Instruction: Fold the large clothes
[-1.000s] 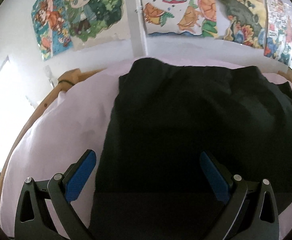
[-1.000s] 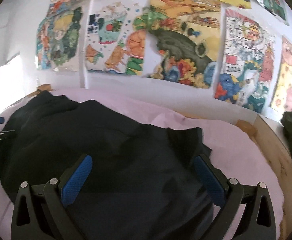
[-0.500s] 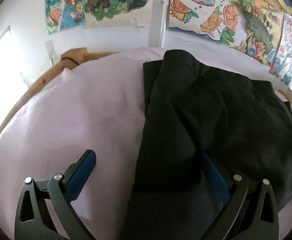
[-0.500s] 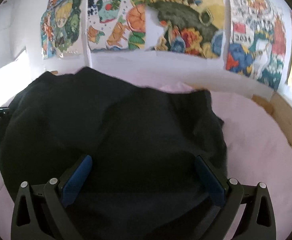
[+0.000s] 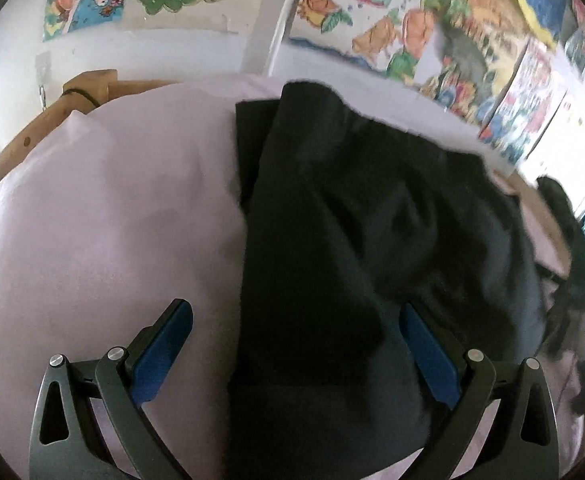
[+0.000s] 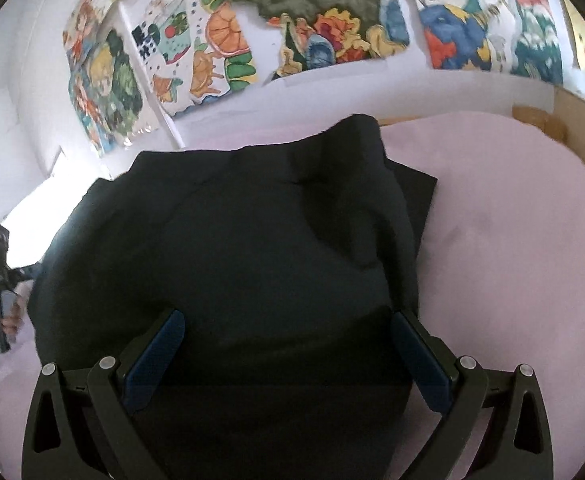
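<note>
Two hand-held grippers hover over a black garment lying on a pink-sheeted bed.

The black garment lies folded over itself on the pink sheet, reaching toward the bed's far edge below a wall of colourful drawings. The left gripper has its blue-padded jaws spread wide, straddling the garment's left edge, gripping nothing. The right gripper also has jaws spread apart above the cloth's near part. A wooden bed frame shows at the far left corner.
</note>
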